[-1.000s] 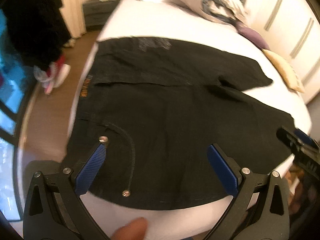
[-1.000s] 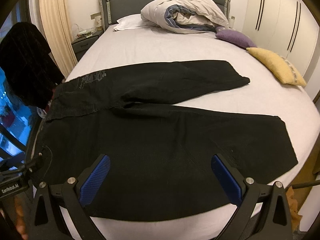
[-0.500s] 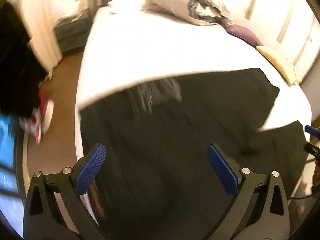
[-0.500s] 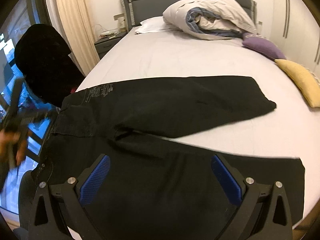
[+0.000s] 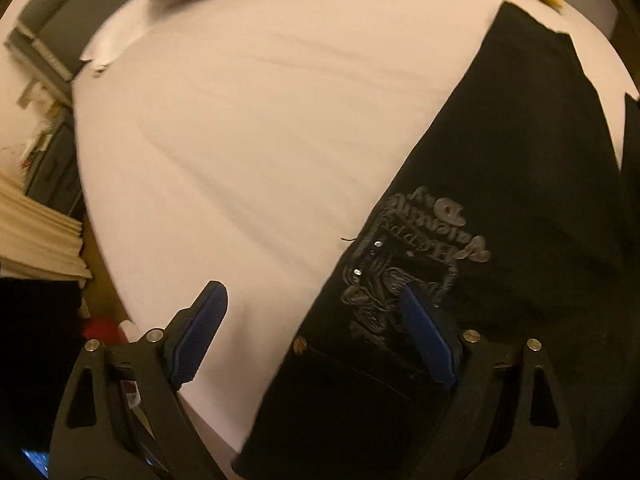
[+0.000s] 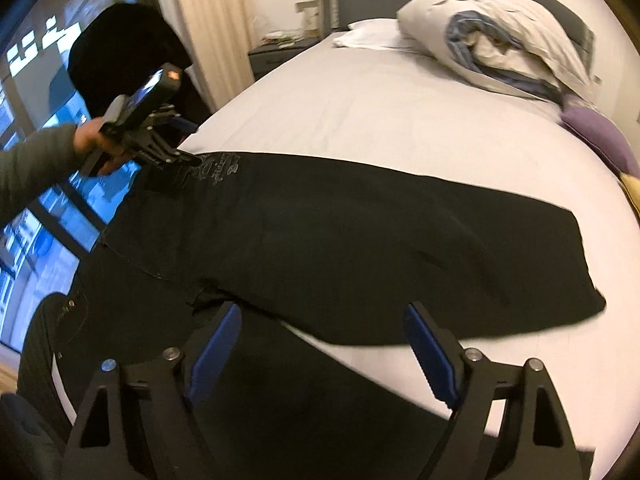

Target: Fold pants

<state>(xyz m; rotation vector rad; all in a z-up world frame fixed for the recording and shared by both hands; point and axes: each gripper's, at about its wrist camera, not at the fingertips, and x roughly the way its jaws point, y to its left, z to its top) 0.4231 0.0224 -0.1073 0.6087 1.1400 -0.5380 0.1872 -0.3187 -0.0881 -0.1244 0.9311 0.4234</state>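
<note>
Black pants lie flat across the white bed, waist to the left, legs spread to the right. A grey printed logo marks the far waist corner. My left gripper is open and straddles the far edge of the pants at that corner, one finger over the sheet, one over the logo. It also shows in the right wrist view. My right gripper is open above the gap between the two legs.
A rolled duvet, a white pillow and a purple cushion lie at the head of the bed. A nightstand, a curtain and a dark garment stand left by the window.
My left gripper has swept from the near waistband over to the far waist corner by the logo. My right gripper has moved forward over the pants. Both stayed open.
</note>
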